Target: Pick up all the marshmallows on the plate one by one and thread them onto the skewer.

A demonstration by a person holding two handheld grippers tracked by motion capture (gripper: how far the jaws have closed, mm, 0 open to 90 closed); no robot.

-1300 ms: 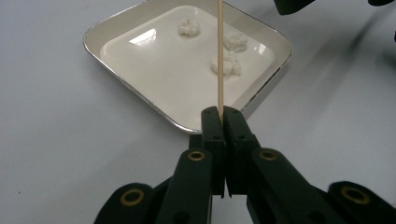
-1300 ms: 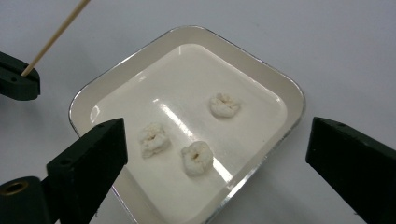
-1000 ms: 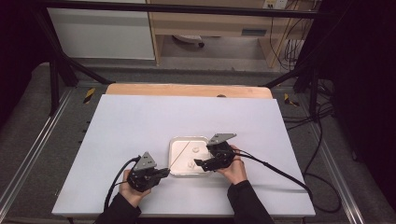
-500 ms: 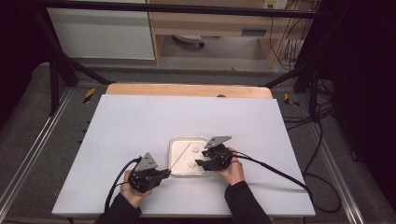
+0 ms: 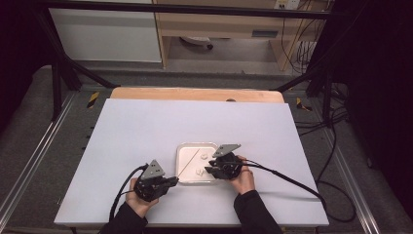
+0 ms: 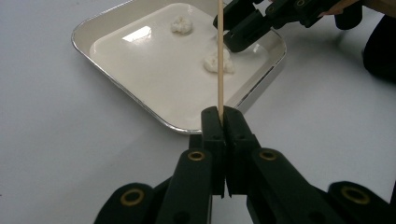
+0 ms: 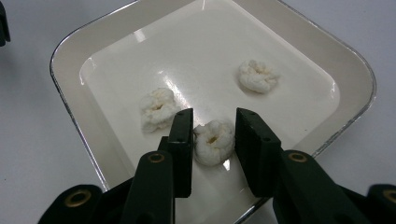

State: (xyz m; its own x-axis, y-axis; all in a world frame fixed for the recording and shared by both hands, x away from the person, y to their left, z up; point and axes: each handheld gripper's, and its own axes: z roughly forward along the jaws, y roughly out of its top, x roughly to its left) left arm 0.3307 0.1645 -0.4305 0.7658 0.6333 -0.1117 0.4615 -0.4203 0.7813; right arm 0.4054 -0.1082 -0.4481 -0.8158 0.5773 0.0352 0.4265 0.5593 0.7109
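Note:
A shallow white tray (image 5: 182,148) sits on the table's near middle and holds three white puffy pieces. My left gripper (image 6: 222,114) is shut on a thin wooden skewer (image 6: 219,56), which points up over the tray's near rim (image 6: 140,105) toward one piece (image 6: 227,66). My right gripper (image 7: 215,119) is open and low in the tray (image 7: 70,116), its jaws on either side of one piece (image 7: 214,141), with a small gap on each side. Two more pieces (image 7: 158,108) (image 7: 258,75) lie beyond. In the high view the left gripper (image 5: 173,181) and right gripper (image 5: 209,170) flank the tray.
The white tabletop (image 5: 146,126) spreads wide around the tray, with a wooden strip (image 5: 195,94) along its far edge. Black cables (image 5: 292,178) trail from both grippers toward the table's near side. Metal frame rails run along both sides.
My right gripper has shifted slightly left and nearer, lowering into the tray around one piece. The left gripper and its skewer have hardly moved.

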